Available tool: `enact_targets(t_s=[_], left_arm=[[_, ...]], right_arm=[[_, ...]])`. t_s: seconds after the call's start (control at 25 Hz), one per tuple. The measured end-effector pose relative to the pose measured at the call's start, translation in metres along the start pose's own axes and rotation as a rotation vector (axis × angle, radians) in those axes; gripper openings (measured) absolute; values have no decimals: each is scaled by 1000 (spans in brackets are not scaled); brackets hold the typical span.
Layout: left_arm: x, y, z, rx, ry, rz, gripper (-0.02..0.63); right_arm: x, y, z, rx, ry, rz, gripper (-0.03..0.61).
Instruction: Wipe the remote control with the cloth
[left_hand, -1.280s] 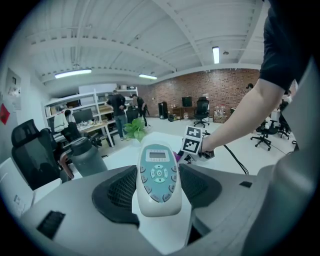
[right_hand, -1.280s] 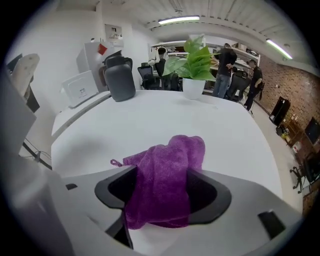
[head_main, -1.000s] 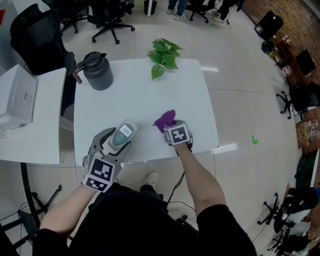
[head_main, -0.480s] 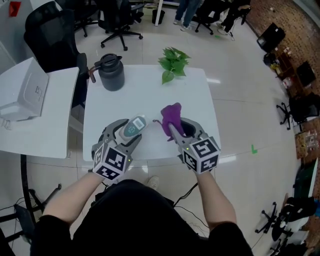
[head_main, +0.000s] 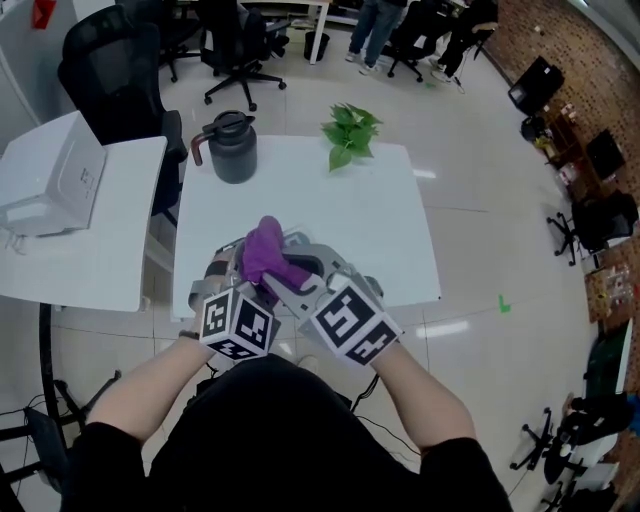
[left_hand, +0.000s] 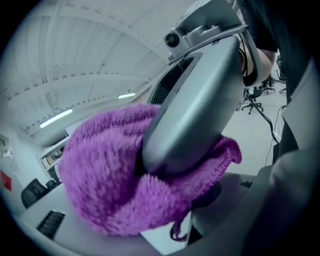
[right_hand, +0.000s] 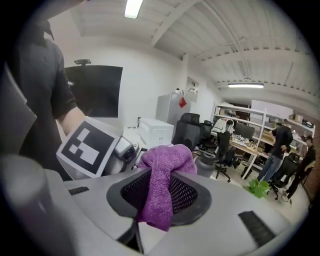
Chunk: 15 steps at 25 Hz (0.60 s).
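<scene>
Purple cloth (head_main: 265, 252) up front: thick fluffy terry, pile loose and fuzzy. It's pinched in the right hand-held gripper (right_hand: 156, 197), which has a smooth matt grey plastic shell and black pads with a fine mesh texture. Left hand-held gripper (head_main: 240, 272), same matt grey plastic. Counter (head_main: 370, 215) smooth white, faint sheen. Floor (head_main: 480, 230) glossy pale tile, catching the lights. Jug (head_main: 233, 150) dark and matt.
</scene>
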<state>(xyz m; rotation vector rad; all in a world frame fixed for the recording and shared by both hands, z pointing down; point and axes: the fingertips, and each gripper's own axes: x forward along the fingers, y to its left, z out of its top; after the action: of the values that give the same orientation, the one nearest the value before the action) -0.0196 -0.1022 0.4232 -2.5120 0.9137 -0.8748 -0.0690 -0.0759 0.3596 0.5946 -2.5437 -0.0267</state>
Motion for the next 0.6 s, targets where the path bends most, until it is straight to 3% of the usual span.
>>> enact_targets(t_s=[0.16,0.4,0.52,0.6], left_arm=[[-17,2,15,35,-32,36,258],[-29,-1,21,28,-65,40,256],[-31,0,20,19,-61,40,256],[-29,1,20,18,-53,37,256]], right_arm=[[-3,-3,-5,-40,70,-40,110],[-28,-49,-31,-100,160,-256,110],[-48,-72,-32,-66,136,-339,110],[-57,-67,-15,-57,73,-334,110]])
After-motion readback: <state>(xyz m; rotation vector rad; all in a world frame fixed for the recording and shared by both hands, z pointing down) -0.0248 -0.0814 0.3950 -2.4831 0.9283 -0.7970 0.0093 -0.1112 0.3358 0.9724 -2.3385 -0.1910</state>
